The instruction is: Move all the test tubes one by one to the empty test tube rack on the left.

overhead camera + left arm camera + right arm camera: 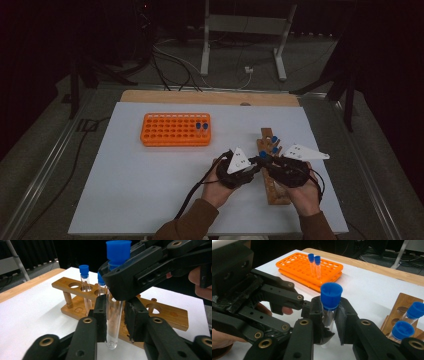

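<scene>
Test tube (pixel 113 317) with a blue cap (pixel 118 251) sits upright at the centre of the left gripper view, clear glass with its rounded bottom just above the white table (pixel 30 312). It is caught between both tools at once.

At the upper left of the high view an orange rack (pixel 175 129) lies on the white table, with two blue-capped tubes (pixel 201 128) standing in holes near its right end. Moving right, the left gripper (pixel 251 169) sits at lower centre of that view, held in the person's left hand (pixel 222 187). In the left gripper view its two black jaws rise from the bottom and flank the lower part of the test tube; the left pad lies against the glass, while whether the right pad touches cannot be told.

Just right of it in the high view is the right gripper (pixel 265 162), in the right hand (pixel 302 195), above a wooden rack (pixel 272 167) that runs up and down the frame. In the right gripper view the jaws pinch the test tube just beneath its blue cap. In the left gripper view this gripper comes in from the upper right.

Behind the test tube, the wooden rack holds other capped tubes (pixel 84 287), and two blue caps (pixel 409 320) show at the right edge of the right gripper view.
</scene>
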A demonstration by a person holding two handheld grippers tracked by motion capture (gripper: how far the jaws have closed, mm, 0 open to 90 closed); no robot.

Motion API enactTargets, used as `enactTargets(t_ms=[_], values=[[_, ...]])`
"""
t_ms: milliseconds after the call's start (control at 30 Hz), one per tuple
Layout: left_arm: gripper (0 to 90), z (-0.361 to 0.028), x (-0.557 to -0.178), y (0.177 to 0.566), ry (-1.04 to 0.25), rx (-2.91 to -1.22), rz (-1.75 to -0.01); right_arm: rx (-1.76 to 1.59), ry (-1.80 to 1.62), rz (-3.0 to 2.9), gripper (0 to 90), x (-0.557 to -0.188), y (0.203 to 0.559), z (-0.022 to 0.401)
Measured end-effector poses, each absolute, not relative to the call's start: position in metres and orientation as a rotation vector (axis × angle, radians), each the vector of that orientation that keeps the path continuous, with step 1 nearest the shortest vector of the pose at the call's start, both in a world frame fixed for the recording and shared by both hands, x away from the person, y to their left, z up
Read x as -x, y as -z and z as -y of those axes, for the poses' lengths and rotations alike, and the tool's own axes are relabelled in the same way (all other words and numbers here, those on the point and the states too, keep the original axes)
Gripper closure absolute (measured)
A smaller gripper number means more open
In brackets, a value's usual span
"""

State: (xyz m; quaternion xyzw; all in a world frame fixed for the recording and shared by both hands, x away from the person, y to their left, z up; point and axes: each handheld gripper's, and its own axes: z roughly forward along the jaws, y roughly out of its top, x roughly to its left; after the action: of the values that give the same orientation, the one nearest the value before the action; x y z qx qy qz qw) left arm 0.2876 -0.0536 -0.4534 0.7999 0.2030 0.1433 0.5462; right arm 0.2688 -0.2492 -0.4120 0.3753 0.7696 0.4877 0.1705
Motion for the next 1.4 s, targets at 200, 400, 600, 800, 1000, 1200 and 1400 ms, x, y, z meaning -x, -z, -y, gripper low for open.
enactTargets(t_ms=[200, 400, 600, 800, 1000, 1200, 1400], values=[[77.9, 0.053, -0.288, 0.453, -0.349, -1.892, -0.48, -1.067, -1.391, -2.185, 76.6, -0.269, 0.412, 0.25], [78.3, 0.053, -0.289, 0.453, -0.349, -1.886, -0.488, -1.081, -1.422, -2.187, 72.8, -0.27, 0.412, 0.252], [78.3, 0.048, -0.292, 0.453, -0.366, -1.888, -0.513, -1.089, -1.47, -2.156, 56.2, -0.271, 0.409, 0.259], [78.3, 0.041, -0.295, 0.453, -0.388, -1.878, -0.549, -1.097, -1.49, -2.118, 35.1, -0.271, 0.407, 0.262], [78.3, 0.032, -0.298, 0.449, -0.405, -1.871, -0.565, -1.114, -1.452, -2.065, 11.9, -0.27, 0.405, 0.262], [78.2, 0.023, -0.3, 0.445, -0.422, -1.859, -0.584, -1.133, -1.43, -2.047, 3.4, -0.271, 0.406, 0.265], [78.2, 0.006, -0.307, 0.438, -0.438, -1.812, -0.628, -1.151, -1.416, -2.022, 0.0, -0.272, 0.406, 0.27]])
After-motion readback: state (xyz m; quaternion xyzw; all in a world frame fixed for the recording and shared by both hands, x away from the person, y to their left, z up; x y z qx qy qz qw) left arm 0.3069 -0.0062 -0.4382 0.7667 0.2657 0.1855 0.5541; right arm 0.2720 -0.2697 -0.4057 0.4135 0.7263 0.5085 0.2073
